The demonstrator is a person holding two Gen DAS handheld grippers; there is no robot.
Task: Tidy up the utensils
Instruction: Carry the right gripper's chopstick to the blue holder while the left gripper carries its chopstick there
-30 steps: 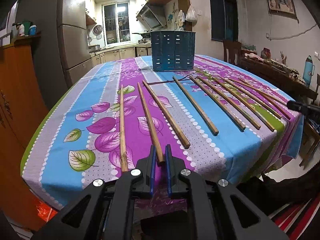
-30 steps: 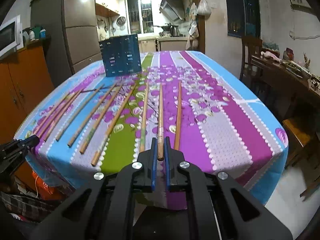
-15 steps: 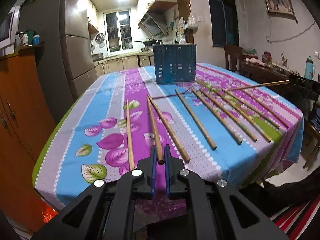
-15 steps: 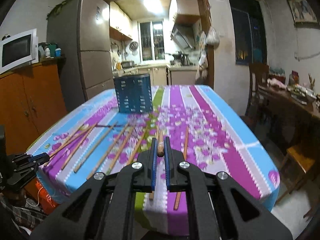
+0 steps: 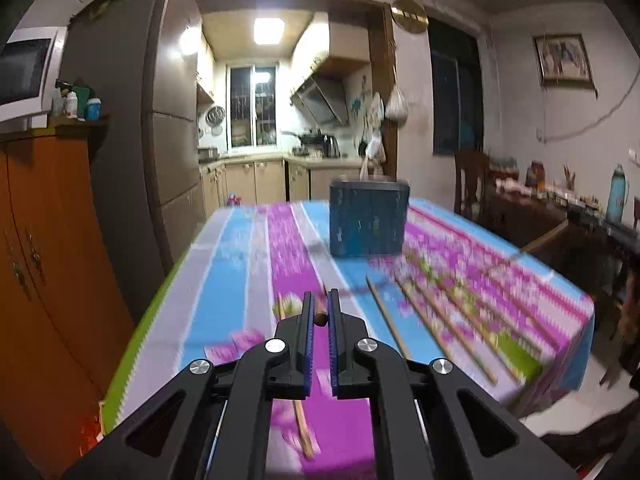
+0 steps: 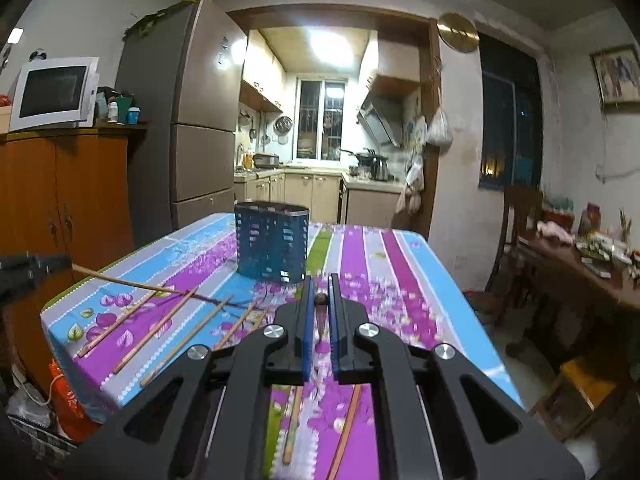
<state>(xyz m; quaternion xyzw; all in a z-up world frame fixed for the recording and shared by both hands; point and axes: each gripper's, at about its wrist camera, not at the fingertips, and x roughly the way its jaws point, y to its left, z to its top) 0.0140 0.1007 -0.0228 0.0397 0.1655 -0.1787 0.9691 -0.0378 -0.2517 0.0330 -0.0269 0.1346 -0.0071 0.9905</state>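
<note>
Motion blur is smearing the blue slotted plastic utensil basket (image 5: 369,220) and wooden chopsticks (image 5: 440,312) on the striped floral table (image 5: 240,280).

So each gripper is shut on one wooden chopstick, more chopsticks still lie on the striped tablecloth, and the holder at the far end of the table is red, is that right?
Not quite: the holder is blue, not red, as the right wrist view shows clearly. The rest stands: the left gripper and the right gripper are each shut on one chopstick, and more chopsticks lie on the striped tablecloth.
</note>
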